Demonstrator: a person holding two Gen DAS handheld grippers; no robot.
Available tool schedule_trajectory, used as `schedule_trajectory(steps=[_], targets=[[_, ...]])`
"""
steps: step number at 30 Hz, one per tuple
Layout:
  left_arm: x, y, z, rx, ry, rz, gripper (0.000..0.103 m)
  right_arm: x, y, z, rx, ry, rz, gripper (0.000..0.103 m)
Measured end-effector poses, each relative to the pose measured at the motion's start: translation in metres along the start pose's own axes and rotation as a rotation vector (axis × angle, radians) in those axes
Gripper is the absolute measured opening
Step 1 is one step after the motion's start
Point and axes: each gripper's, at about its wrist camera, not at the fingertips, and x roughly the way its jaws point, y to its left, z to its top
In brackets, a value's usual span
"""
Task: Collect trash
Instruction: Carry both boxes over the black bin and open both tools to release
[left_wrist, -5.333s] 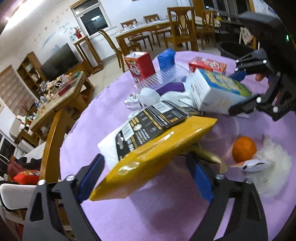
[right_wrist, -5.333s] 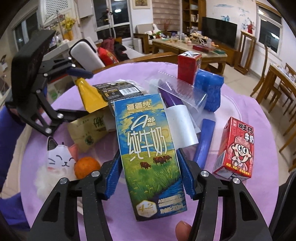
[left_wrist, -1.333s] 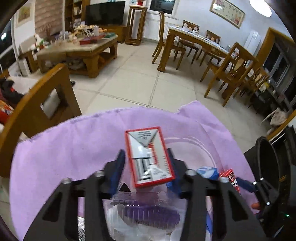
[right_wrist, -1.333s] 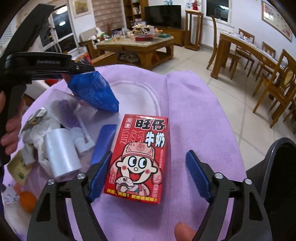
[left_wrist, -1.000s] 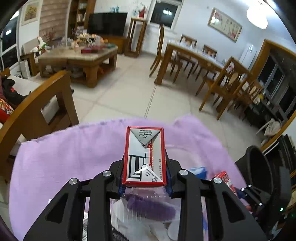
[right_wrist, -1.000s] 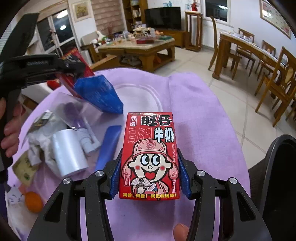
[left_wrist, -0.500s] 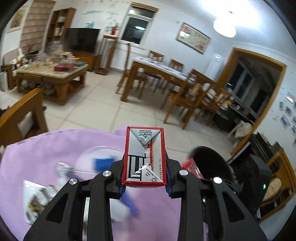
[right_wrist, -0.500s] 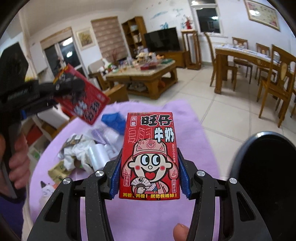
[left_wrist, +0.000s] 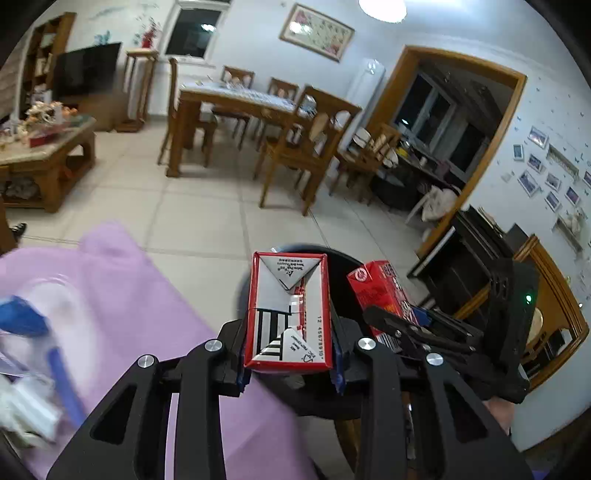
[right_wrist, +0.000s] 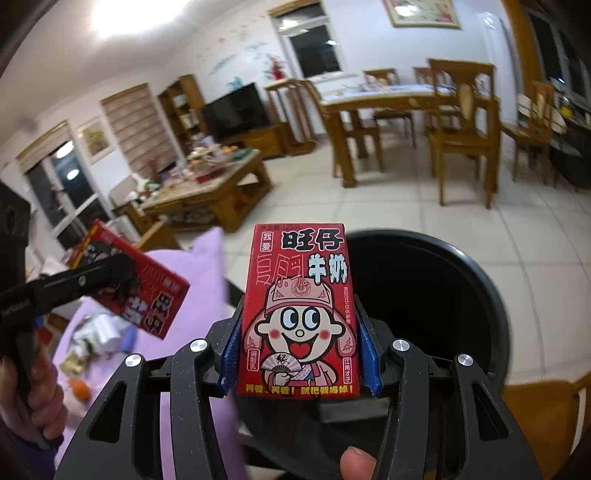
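Hovering over a round black bin (right_wrist: 424, 295), smooth-walled with a dark hollow mouth, seen nearly whole only from the right wrist; from the left wrist just a sliver of its rim (left_wrist: 343, 258) behind the held box. Beside the bin, draped in soft lilac cloth, the table (left_wrist: 140, 306), with blurred plastic and blue scraps across it in the left view and, in the right view, a far smaller heap of wrappers (right_wrist: 96, 336) near an orange (right_wrist: 79, 389). Clamped tight on a red milk carton (right_wrist: 299, 314), the right gripper (right_wrist: 299, 362), blue pads pressed to both narrow sides, glossy printed face with a cartoon boy turned to the lens and held upright above the bin's near rim; from the left wrist only that carton's red top corner (left_wrist: 380, 291) and the black linkage of the gripper (left_wrist: 424, 328). Closed likewise on a second red carton (left_wrist: 288, 314), the left gripper (left_wrist: 290, 354), showing there its folded grey-white end flaps and barcode edged in red; from the right wrist, the same box (right_wrist: 136, 291) tilted, printed side out, pinched in the gripper's black fingers (right_wrist: 88, 280) above the cloth's edge.
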Motion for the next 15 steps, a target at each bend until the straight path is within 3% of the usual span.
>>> schedule_trajectory(steps=[8,15], targets=[[0.067,-0.023,-0.016,0.032,0.091,-0.002,0.032,0.029,-0.051,-0.02,0.062,0.073,-0.044,0.051],[0.091,-0.015,-0.026,0.032,0.158,0.033,0.034,0.051,-0.055,-0.027,0.061,0.116,-0.053,0.052]])
